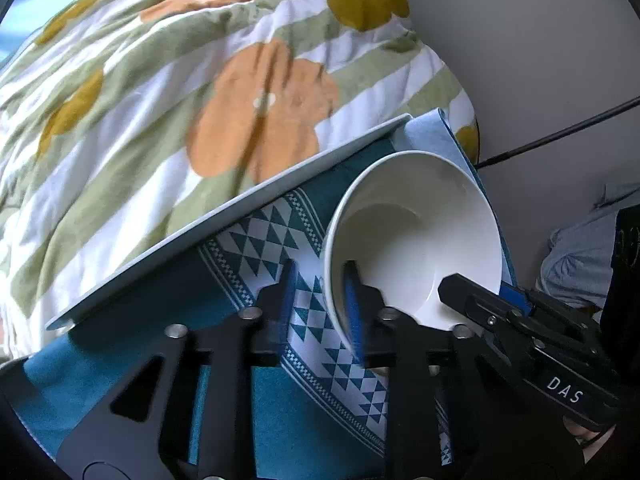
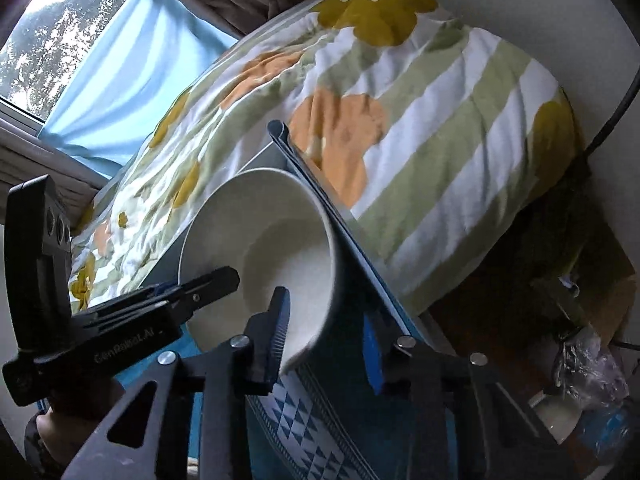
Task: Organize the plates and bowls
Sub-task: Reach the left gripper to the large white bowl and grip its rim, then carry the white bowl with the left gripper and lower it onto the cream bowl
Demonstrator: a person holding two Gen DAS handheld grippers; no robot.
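Largest in both views: a bed under a rumpled quilt of white and sage-green stripes with orange and mustard flowers, filling the background beyond the far edge of the surface. Behind it in the right wrist view, a pale blue curtain across a bright window.

Next, a flat white-edged surface beside the bed, draped with a teal cloth bearing a band of white and navy triangle pattern; a lighter blue corner of cloth at the far end.

On that cloth, near the far corner, a round white ceramic bowl, deep and glossy, tipped with its opening toward both cameras.

Left tongs, black with blue pads, straddling the bowl's near rim: one pad inside the bowl, the other outside above the patterned band, jaws apart with a clear gap to the outer pad, not pressed onto the wall.

Right tongs, same build, likewise straddling the opposite rim: one pad inside against the inner wall, the other outside above the cloth, jaws apart, not clamped.

At the lower right of the right wrist view, crumpled clear plastic on the floor, too blurred for detail.
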